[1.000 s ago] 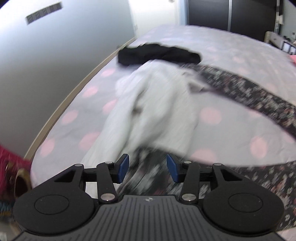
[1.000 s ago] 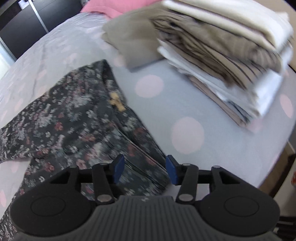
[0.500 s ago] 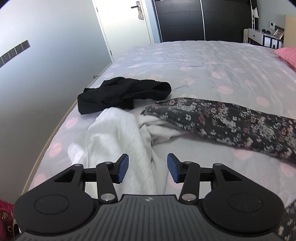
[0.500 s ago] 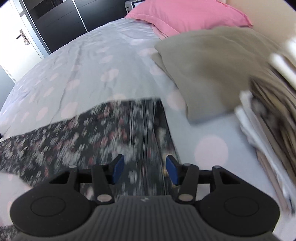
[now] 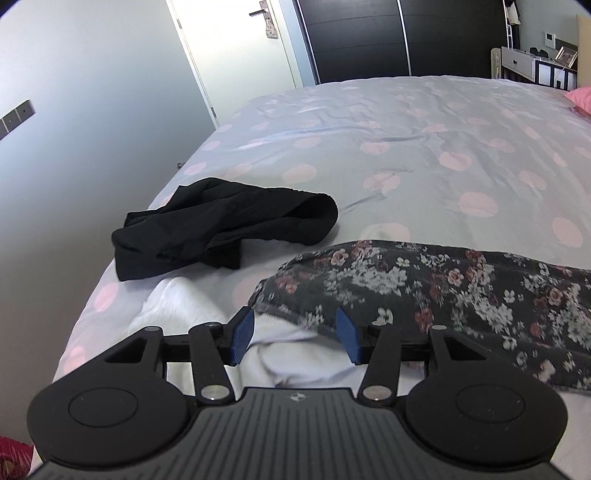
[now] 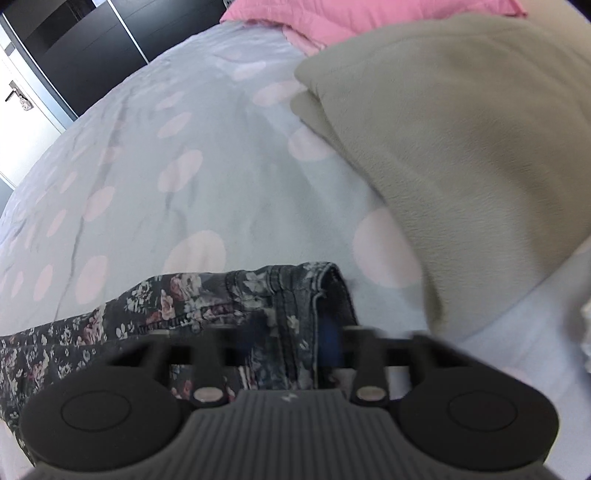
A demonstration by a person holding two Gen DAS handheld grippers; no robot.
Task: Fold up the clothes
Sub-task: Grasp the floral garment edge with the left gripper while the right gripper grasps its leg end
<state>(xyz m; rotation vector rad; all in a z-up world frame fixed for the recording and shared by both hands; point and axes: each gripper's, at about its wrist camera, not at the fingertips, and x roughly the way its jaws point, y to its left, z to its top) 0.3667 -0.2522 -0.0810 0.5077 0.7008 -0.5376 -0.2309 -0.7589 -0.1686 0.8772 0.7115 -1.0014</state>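
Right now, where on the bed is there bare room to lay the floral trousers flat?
Bare bedspread runs wide beyond the black garment and the floral trousers, up to the far edge. A narrower strip lies between the trousers' waistband and the beige folded cloth. It is crowded near the left gripper, where white clothing bunches.

My count: one floral garment (image 5: 424,280) (dark, small-flowered), one black garment (image 5: 221,229), one white garment (image 5: 192,306), one folded beige piece (image 6: 461,147), one pink pillow (image 6: 351,14), one dotted bedspread (image 5: 406,147), one door (image 5: 240,55), my two grippers.
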